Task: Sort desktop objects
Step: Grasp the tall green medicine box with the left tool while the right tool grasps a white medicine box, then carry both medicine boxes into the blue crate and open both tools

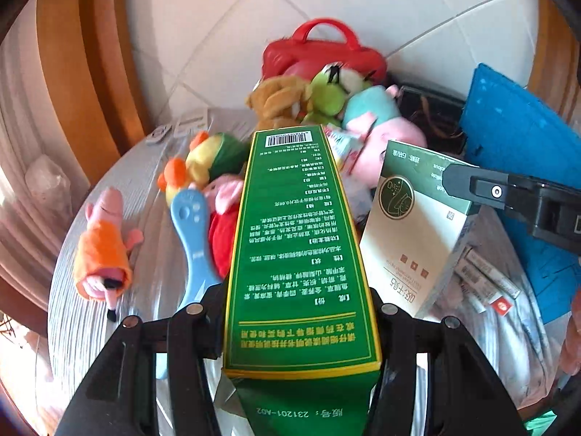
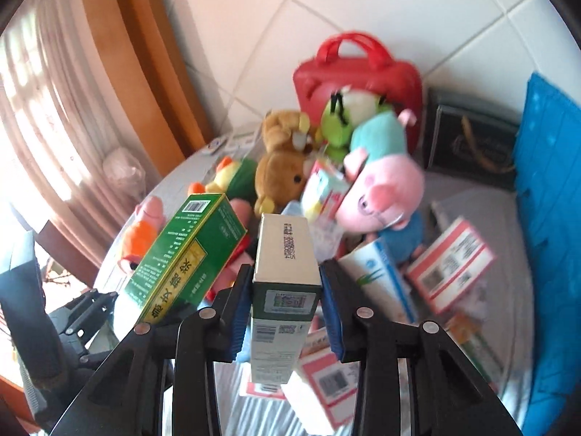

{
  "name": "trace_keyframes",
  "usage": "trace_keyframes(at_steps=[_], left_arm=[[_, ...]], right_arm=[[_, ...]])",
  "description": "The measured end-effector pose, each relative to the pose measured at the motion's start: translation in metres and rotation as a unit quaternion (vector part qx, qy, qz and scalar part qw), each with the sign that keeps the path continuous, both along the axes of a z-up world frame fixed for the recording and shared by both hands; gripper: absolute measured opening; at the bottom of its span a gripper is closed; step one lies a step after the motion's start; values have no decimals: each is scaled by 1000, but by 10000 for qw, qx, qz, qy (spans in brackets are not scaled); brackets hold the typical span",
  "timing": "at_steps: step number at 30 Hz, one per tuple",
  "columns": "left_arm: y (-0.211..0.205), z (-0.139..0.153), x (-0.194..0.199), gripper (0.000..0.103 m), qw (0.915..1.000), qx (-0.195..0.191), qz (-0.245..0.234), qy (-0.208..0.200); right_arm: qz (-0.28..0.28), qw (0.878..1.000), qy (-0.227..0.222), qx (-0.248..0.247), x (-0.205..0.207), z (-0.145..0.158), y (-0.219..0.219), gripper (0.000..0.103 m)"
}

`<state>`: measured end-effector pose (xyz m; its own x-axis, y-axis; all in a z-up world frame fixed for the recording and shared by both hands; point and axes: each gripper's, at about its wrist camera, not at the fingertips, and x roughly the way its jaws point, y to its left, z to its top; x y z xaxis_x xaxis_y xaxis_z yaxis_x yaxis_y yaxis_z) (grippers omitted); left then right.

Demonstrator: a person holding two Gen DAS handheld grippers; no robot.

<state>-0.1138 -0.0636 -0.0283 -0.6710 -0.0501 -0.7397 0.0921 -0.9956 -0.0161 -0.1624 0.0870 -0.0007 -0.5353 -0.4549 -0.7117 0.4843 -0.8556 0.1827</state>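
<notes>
A long green medicine box [image 1: 297, 236] with yellow edges and white print is clamped by its near end in my left gripper [image 1: 299, 312], which holds it clear above the table. My right gripper [image 2: 285, 312] is shut on a white and dark-green carton [image 2: 285, 265], with the blue pads [image 2: 330, 312] pressing both its sides. In the left wrist view that carton [image 1: 410, 232] hangs to the right of the green box, with a black finger [image 1: 468, 185] of the right gripper on it. The right wrist view shows the green box [image 2: 189, 250] tilted at left.
A round grey table [image 1: 72, 309] carries plush toys: a pink pig [image 2: 381, 189], a brown bear [image 2: 279, 178] and an orange-dressed pig [image 1: 105, 250]. A red case [image 2: 359, 72] stands at the back and a blue bin [image 2: 544, 181] at right. Several medicine boxes [image 2: 450, 265] lie below.
</notes>
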Motion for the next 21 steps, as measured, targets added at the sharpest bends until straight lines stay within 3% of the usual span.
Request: trace_keyframes(at_steps=[10,21], left_arm=[[65,58,20,51,9967,-164,-391,692],[165,109,16,51,9872,-124,-1055,1189]], right_arm=[[-385,9931,1101,-107,32,76,69,35],[-1166,9700,2132,-28,55,156,178,34]])
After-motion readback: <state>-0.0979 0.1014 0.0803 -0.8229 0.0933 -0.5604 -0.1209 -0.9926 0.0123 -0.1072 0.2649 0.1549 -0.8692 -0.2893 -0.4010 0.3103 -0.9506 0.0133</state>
